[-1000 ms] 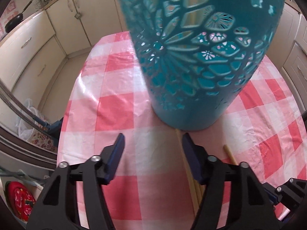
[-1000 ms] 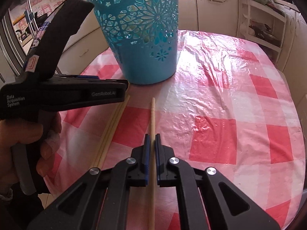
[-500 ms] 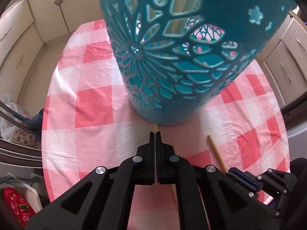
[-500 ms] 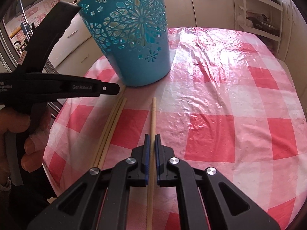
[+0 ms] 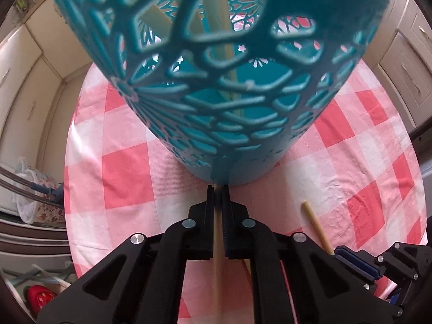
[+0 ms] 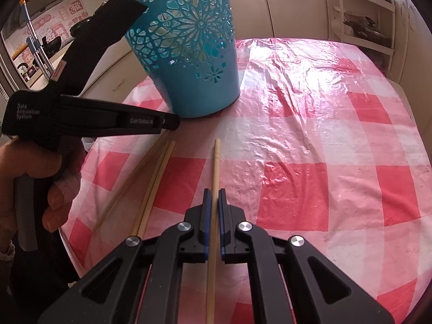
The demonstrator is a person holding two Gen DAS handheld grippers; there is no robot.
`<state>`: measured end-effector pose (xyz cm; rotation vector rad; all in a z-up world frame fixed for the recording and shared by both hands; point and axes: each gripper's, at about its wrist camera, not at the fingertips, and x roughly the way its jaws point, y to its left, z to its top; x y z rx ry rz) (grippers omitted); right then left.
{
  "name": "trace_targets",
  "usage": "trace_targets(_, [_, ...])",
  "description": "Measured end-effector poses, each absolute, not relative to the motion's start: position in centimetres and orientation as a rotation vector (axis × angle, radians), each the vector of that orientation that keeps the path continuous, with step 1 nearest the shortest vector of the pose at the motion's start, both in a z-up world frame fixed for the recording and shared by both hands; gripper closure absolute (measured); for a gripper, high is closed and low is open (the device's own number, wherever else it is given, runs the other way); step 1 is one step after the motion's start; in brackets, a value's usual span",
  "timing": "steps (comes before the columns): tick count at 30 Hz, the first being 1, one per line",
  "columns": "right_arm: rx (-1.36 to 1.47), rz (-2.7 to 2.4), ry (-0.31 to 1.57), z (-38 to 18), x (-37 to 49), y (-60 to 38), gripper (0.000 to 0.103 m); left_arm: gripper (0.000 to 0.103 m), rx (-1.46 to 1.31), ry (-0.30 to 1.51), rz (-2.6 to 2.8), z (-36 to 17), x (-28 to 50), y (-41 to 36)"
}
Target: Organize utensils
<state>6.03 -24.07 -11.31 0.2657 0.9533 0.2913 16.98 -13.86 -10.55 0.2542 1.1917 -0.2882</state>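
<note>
A teal cut-out holder (image 6: 189, 54) stands on the pink checked tablecloth (image 6: 324, 148); it fills the left wrist view (image 5: 216, 108), with chopsticks (image 5: 221, 27) visible inside it. My left gripper (image 5: 218, 189) is shut on a wooden chopstick (image 5: 218, 256), its tip right at the holder's base. In the right wrist view the left gripper (image 6: 172, 121) is lifted beside the holder. My right gripper (image 6: 213, 191) is shut on another chopstick (image 6: 216, 162), also visible in the left wrist view (image 5: 316, 226). One more chopstick (image 6: 156, 181) lies on the cloth to the left.
The round table's left edge (image 6: 89, 148) is close to the chopsticks. Cream kitchen cabinets (image 6: 283, 8) and a white shelf rack (image 6: 364, 27) stand behind the table. Bags and a red item (image 5: 37, 297) sit on the floor to the left.
My left gripper closed on a chopstick, lifted it and moved closer to the holder. My right gripper stays shut on its chopstick and has risen slightly.
</note>
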Motion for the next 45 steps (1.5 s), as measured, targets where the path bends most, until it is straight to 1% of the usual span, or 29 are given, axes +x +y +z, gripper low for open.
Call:
trace_targets(5, [0.270,0.285,0.961,-11.3,6.1,-24.3,0.098,0.099,0.255,1.201,-0.286,-10.2,15.8,-13.4])
trace_targets(13, [0.265,0.280,0.960,-11.3,6.2,-24.4,0.098,0.098,0.229,1.220,-0.289,-9.5,11.3,-11.9])
trace_targets(16, [0.245,0.275,0.956,-11.3,6.1,-24.1,0.097,0.096,0.294,1.210,-0.273,-9.3,10.4,-12.6])
trace_targets(17, [0.238,0.274,0.954,-11.3,6.1,-24.0,0.097,0.092,0.318,1.200,-0.262,-9.2,10.3,-12.9])
trace_targets(18, [0.229,0.272,0.951,-11.2,6.0,-23.8,0.097,0.092,0.347,1.185,-0.251,-9.1,10.0,-13.2])
trace_targets(19, [0.224,0.271,0.950,-11.2,5.9,-23.7,0.097,0.092,0.360,1.178,-0.248,-9.4,10.0,-13.7])
trace_targets(20, [0.220,0.270,0.947,-11.2,5.8,-23.6,0.097,0.098,0.365,1.176,-0.251,-9.3,9.6,-13.9])
trace_targets(24, [0.217,0.270,0.943,-11.1,5.7,-23.5,0.097,0.099,0.308,1.158,-0.293,-8.3,7.6,-12.5])
trace_targets(28, [0.238,0.272,0.938,-11.1,5.5,-23.7,0.097,0.099,0.129,1.092,-0.410,-3.6,5.0,-10.4])
trace_targets(33, [0.269,0.272,0.938,-11.2,5.6,-24.0,0.095,0.099,-0.041,0.855,-0.538,5.9,4.1,-8.9])
trace_targets(36, [0.264,0.272,0.935,-11.1,5.6,-24.0,0.094,0.099,-0.116,0.700,-0.556,11.0,5.3,-8.2])
trace_targets(38, [0.263,0.272,0.932,-11.1,5.6,-23.9,0.094,0.101,-0.146,0.607,-0.534,13.5,6.4,-8.0])
trace_targets(39, [0.263,0.272,0.932,-11.1,5.6,-23.9,0.094,0.103,-0.151,0.579,-0.526,14.5,6.9,-8.1])
trace_targets(45, [0.276,0.281,0.929,-11.2,5.6,-24.1,0.094,0.103,-0.191,0.542,-0.516,16.4,11.0,-9.1])
